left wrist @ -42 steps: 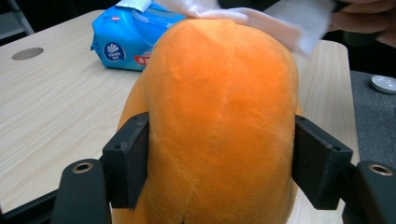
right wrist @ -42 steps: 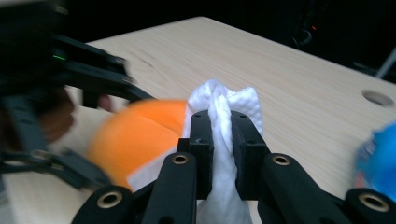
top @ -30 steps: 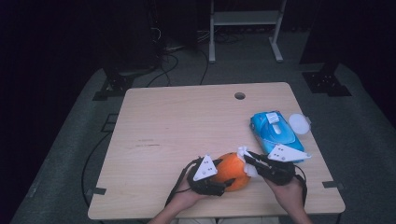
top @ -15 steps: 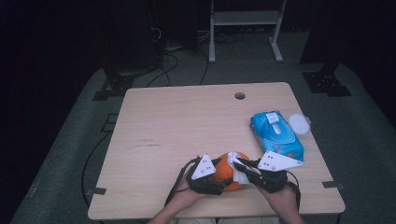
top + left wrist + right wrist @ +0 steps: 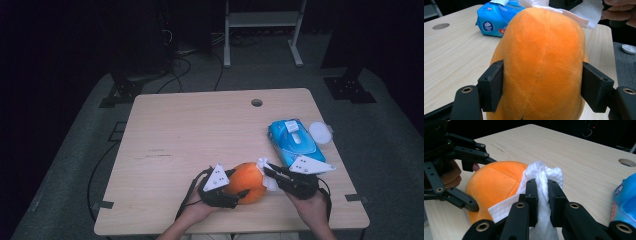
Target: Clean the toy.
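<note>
An orange plush toy (image 5: pixel 244 182) lies near the table's front edge. My left gripper (image 5: pixel 240 185) is shut on it, its pads (image 5: pixel 492 87) pressing into both sides of the plush (image 5: pixel 544 62). My right gripper (image 5: pixel 542 192) is shut on a bunched white wipe (image 5: pixel 544 176), which rests against the right end of the plush (image 5: pixel 494 182). In the high view the wipe (image 5: pixel 264 170) sits between the plush and my right gripper (image 5: pixel 267 172). A loose flap of the wipe (image 5: pixel 579 12) drapes over the toy's far end.
A blue pack of wipes (image 5: pixel 294 140) lies on the table (image 5: pixel 200 130) just right of and behind my right hand. A white round lid (image 5: pixel 320 132) sits by the right edge. A cable hole (image 5: pixel 256 102) is at the back.
My right gripper slid the wipe a little left along the plush, then came back right. The left gripper kept its hold and stayed put.
</note>
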The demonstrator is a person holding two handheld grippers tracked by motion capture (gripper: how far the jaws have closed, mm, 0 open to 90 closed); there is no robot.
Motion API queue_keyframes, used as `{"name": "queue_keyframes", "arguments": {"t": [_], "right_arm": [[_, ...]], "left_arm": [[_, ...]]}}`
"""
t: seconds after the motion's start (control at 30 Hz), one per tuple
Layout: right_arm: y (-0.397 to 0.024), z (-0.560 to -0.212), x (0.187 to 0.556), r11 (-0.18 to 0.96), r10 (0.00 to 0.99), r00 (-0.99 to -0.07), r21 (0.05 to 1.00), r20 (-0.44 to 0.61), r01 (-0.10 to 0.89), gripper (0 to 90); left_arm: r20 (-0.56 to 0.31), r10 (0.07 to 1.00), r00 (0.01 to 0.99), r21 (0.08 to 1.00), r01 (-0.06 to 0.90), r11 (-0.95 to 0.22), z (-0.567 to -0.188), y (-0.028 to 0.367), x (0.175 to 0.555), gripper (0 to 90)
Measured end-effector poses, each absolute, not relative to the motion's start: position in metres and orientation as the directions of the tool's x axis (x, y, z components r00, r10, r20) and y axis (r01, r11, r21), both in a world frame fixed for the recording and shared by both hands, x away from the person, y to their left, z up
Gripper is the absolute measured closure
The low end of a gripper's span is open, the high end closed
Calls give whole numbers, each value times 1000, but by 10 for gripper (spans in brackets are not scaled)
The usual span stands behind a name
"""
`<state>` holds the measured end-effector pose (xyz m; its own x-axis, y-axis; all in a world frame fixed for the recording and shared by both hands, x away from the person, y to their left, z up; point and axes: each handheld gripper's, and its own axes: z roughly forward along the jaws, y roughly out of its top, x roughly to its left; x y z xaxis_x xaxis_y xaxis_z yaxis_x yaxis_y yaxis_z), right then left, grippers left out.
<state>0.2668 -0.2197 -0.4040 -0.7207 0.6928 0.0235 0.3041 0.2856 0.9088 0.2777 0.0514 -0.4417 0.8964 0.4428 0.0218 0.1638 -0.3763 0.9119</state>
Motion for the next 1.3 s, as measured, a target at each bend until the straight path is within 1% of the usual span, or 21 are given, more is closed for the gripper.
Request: {"name": "queue_keyframes", "arguments": {"t": [0.27, 0.4, 0.77, 0.83, 0.93, 1.13, 1.2, 1.3], "right_arm": [[-213, -401, 261, 296, 669, -743, 913, 10, 279, 795], [-210, -400, 260, 300, 659, -752, 915, 6, 270, 796], [-206, -398, 259, 289, 649, -760, 919, 19, 270, 796], [-203, -397, 258, 286, 637, -771, 922, 20, 260, 796], [-199, -396, 258, 307, 635, -773, 921, -10, 240, 796], [-216, -406, 272, 270, 682, -730, 913, 44, 307, 796], [-215, -404, 270, 273, 680, -732, 914, 38, 301, 797], [-204, -398, 261, 286, 648, -761, 922, 15, 262, 796]], "left_arm": [[-42, 464, 885, 916, 220, -336, -443, 58, 284, 281], [-58, 466, 883, 916, 233, -326, -443, 61, 287, 281], [-68, 477, 876, 916, 244, -317, -443, 62, 288, 281], [-49, 474, 879, 916, 229, -330, -443, 60, 286, 280], [-29, 473, 880, 917, 212, -339, -443, 57, 283, 280], [-41, 472, 881, 917, 220, -331, -444, 56, 285, 280], [-44, 472, 881, 918, 222, -328, -444, 57, 286, 279], [-59, 475, 878, 919, 234, -318, -445, 58, 287, 278]]}}
